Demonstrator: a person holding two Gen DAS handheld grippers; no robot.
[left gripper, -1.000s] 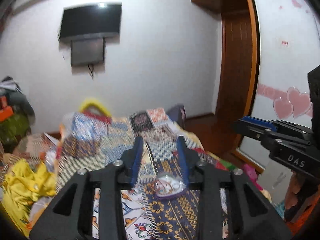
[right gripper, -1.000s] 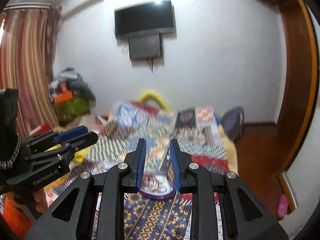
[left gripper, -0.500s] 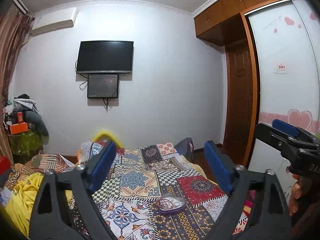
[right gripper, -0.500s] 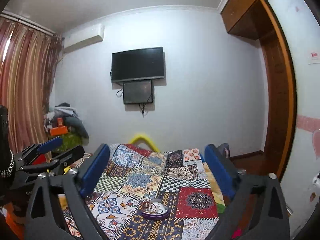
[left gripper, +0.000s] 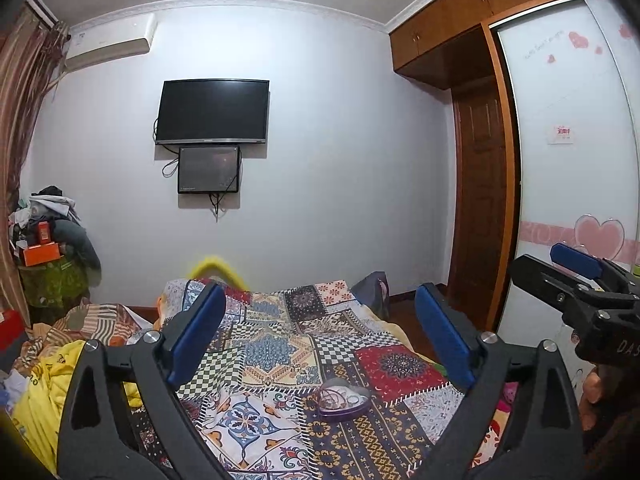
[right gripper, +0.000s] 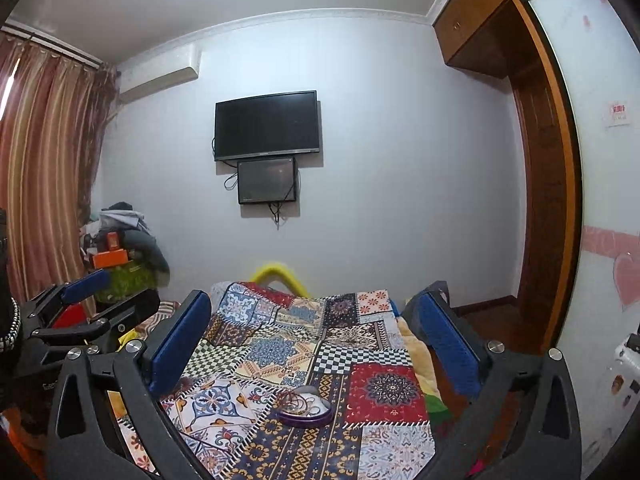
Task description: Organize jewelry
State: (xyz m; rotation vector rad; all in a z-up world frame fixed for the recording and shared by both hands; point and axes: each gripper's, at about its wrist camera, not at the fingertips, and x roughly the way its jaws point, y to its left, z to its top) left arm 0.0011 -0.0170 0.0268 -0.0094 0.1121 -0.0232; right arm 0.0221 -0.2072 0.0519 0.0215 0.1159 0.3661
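A purple heart-shaped jewelry box [left gripper: 343, 400] lies on the patchwork bedspread [left gripper: 280, 344], with bangles and small pieces inside. It also shows in the right wrist view [right gripper: 306, 406]. My left gripper [left gripper: 320, 344] is open and empty, held up and back from the box. My right gripper [right gripper: 316, 340] is open and empty too, above and behind the box. The right gripper shows at the right edge of the left wrist view [left gripper: 580, 296]. The left gripper shows at the left edge of the right wrist view [right gripper: 88, 304].
The bed runs toward a white wall with a TV [left gripper: 212, 111] and a smaller screen [left gripper: 209, 169] below. Yellow clothes [left gripper: 36, 392] and striped cloth lie at the bed's left. A wardrobe door [left gripper: 576, 184] and wooden door [left gripper: 480, 200] stand right. Curtains [right gripper: 44, 180] hang left.
Both grippers were narrowly closed close over the box a second ago. Both have opened wide and pulled up and back, leaving the box on the bedspread.
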